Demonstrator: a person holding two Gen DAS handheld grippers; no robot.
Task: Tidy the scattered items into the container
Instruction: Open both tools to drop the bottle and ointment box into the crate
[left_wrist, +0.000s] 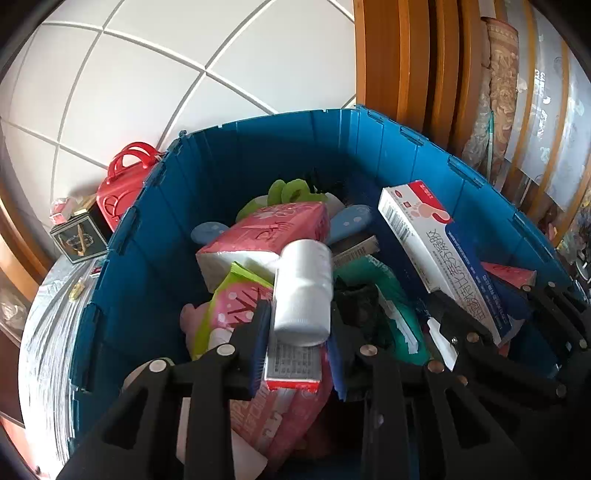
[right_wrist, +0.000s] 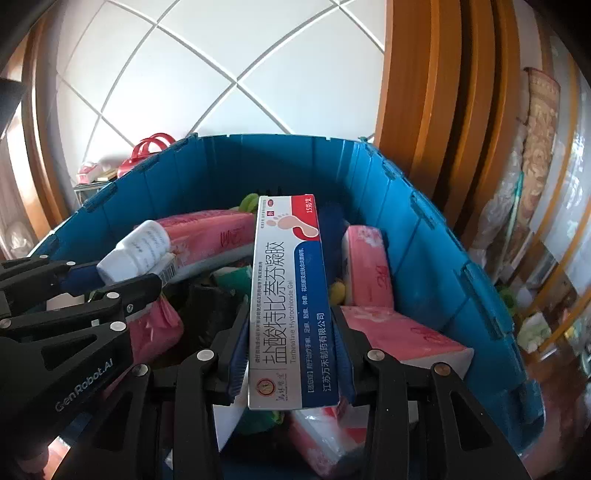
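Now | right gripper (right_wrist: 291, 325) clenches ointment box (right_wrist: 286, 266) | left gripper (left_wrist: 299, 312) around white bottle (left_wrist: 303, 277) (grip unclear) | tissue packs (left_wrist: 266, 236) crowd bin (left_wrist: 258, 147)

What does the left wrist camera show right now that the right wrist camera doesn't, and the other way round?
Only the left wrist view: a dark cube-shaped box outside the bin beside the red case, and two blue oval items among the contents.

Only the right wrist view: the print on the front of the ointment box and a pink tissue pack at the bin's right wall.

Both: the blue bin, the white bottle between the left gripper fingers, the ointment box in the right gripper, the red case.
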